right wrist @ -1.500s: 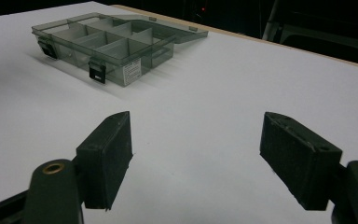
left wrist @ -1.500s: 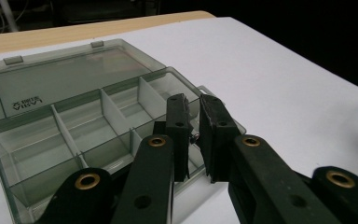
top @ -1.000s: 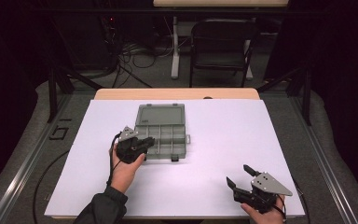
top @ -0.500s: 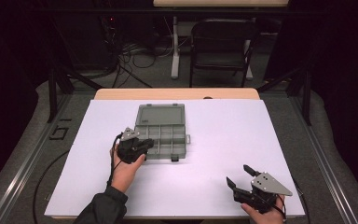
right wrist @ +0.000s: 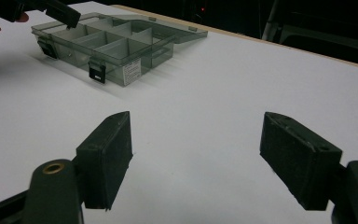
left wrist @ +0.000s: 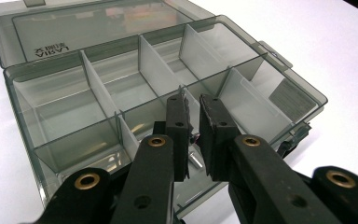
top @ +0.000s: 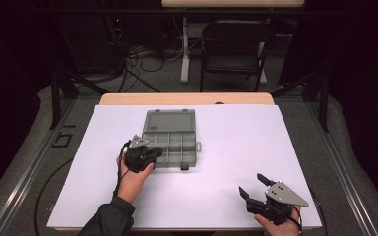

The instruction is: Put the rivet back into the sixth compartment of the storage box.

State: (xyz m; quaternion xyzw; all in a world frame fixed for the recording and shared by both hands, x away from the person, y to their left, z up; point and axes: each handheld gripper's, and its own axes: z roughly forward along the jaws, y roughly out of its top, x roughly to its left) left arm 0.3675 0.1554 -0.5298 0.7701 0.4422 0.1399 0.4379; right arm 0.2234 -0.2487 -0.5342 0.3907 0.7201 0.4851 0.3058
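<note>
Left hand-held gripper (left wrist: pixel 193 116) nudged toward 3 o'clock, jaws closed over organizer box (top: pixel 171 140) front compartment, grip contents unclear. Right hand-held gripper (right wrist: pixel 209 154) open, idle on bench (top: pixel 226 147). Advice: lower slowly, avoid dividers.

The box (top: pixel 173 142) is see-through grey plastic and sits near the middle of the white table. Its lid (left wrist: pixel 88 25) is open and lies flat behind it. Thin walls cut the inside into little rooms (two rows). A tiny silver screw (left wrist: pixel 195 160) is in a front room.
</note>
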